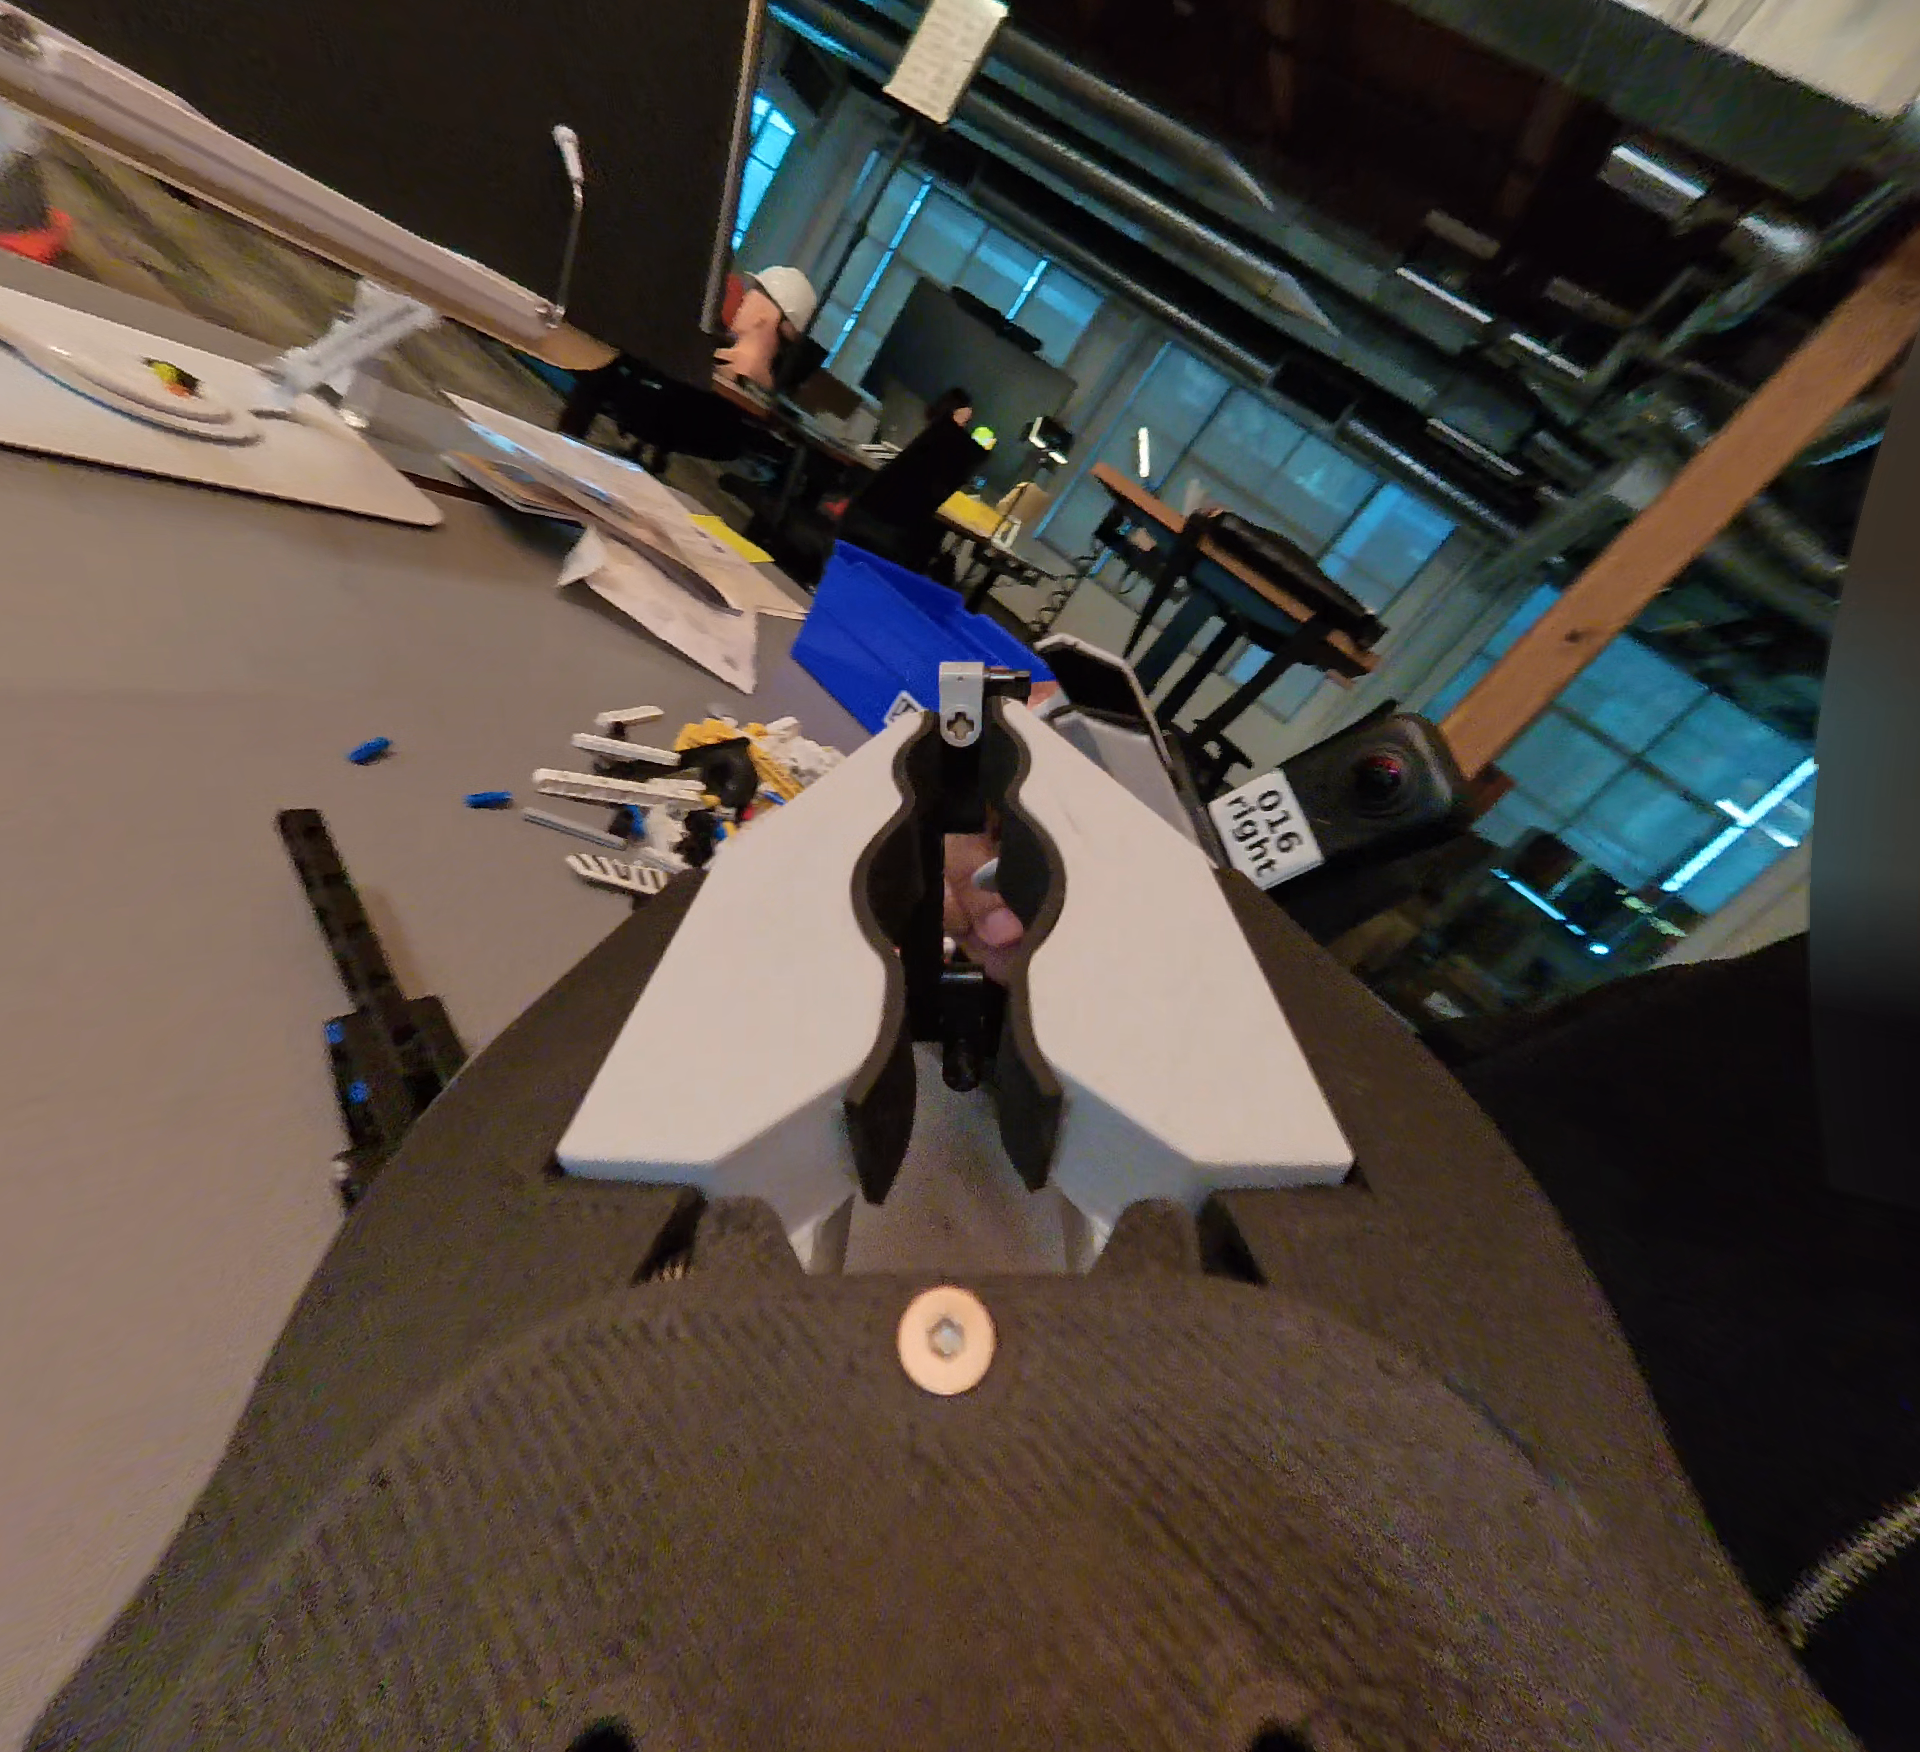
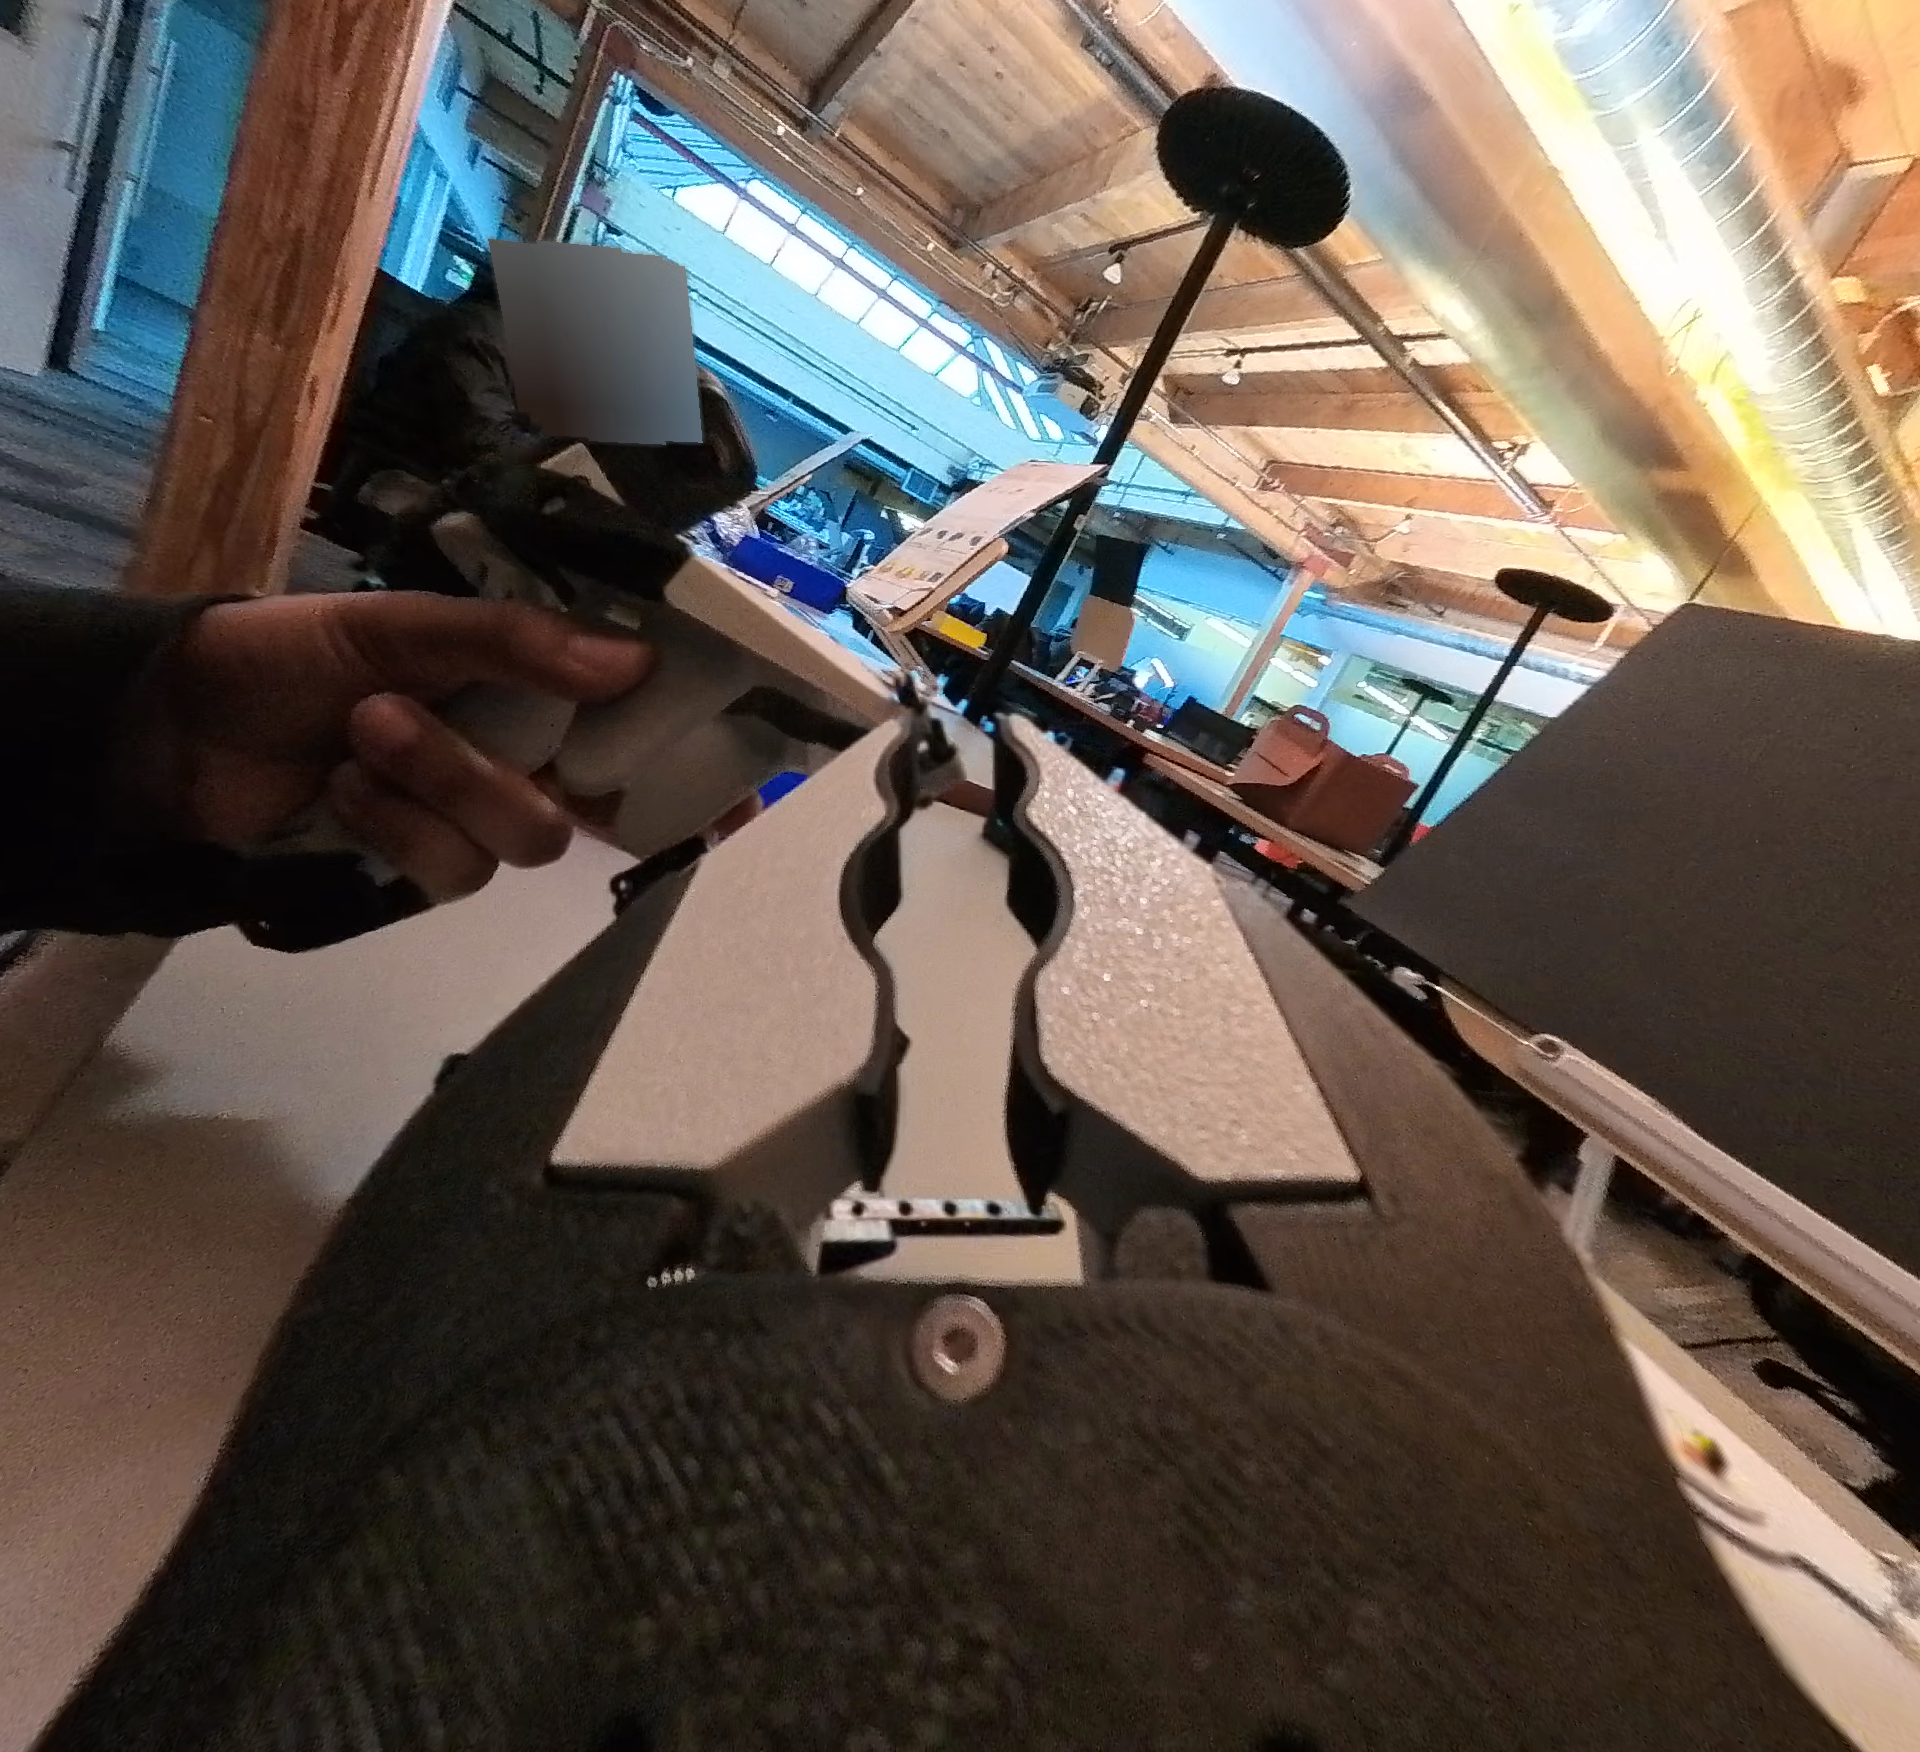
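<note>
Clamping a black toy-brick piece (image 1: pixel 961 809) with a grey connector (image 1: pixel 962 703) on top, the left gripper (image 1: pixel 961 736) lifts it clear of the table (image 1: pixel 156 819) and the loose brick pile (image 1: pixel 675 788); the right gripper (image 2: pixel 951 746) stands slightly open beside it, gripping nothing.

**Layout relative to the parts pile**

The parts pile (image 1: pixel 686 793) lies on the tabletop (image 1: pixel 208 663). Left of the pile lie two small loose pins (image 1: pixel 369 750); nearer the camera on that side lies a long studded beam (image 1: pixel 358 964). Behind the pile sits a storage bin (image 1: pixel 894 632), with loose paper sheets (image 1: pixel 644 539) behind and left. Right of the pile, the left hand-held gripper (image 1: pixel 961 726) clamps a small connector piece (image 1: pixel 963 703). The right hand-held gripper (image 2: pixel 951 746) lies beyond it.
</note>
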